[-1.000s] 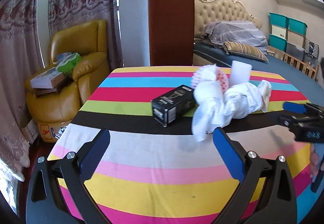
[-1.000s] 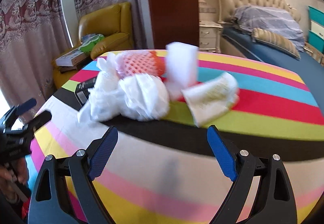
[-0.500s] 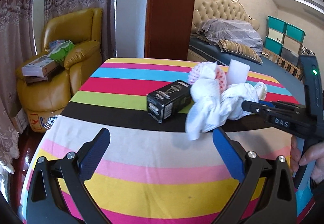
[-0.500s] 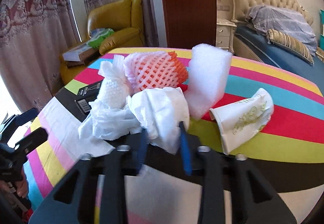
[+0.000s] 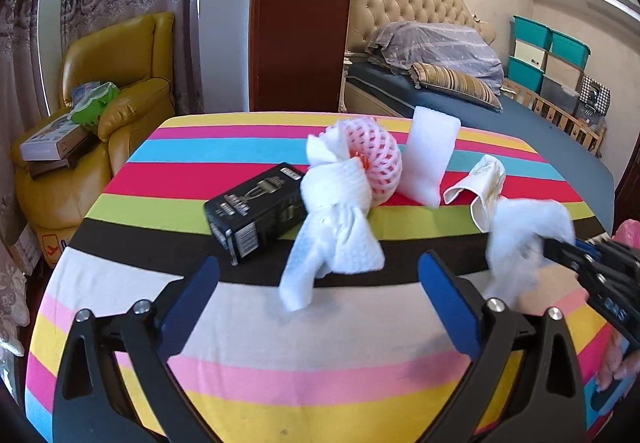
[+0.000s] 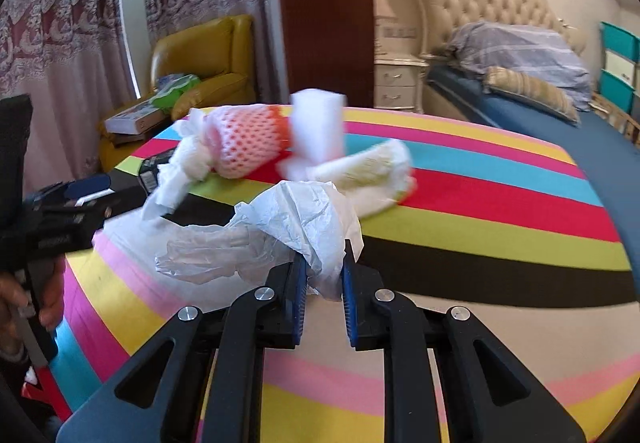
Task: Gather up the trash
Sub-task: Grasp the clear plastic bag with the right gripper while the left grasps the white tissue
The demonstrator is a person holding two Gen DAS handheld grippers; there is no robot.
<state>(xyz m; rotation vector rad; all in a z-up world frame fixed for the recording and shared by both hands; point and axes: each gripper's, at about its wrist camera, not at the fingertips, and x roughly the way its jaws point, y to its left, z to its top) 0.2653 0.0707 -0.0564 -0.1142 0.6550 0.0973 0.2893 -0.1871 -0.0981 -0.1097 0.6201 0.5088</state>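
White crumpled tissue (image 6: 304, 219) being pinched in right claw (image 6: 323, 275), lifting off striped desk (image 6: 500, 243); left claw (image 5: 320, 303) gaping, narrowing slightly, empty. Remaining far: black box (image 5: 256, 215), foam netting (image 5: 376, 159), paper cup (image 5: 484, 191).

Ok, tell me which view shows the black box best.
The left wrist view: the black box lies whole and sharp on the striped table, label readable. In the right wrist view only a blurred corner shows behind the tissue.
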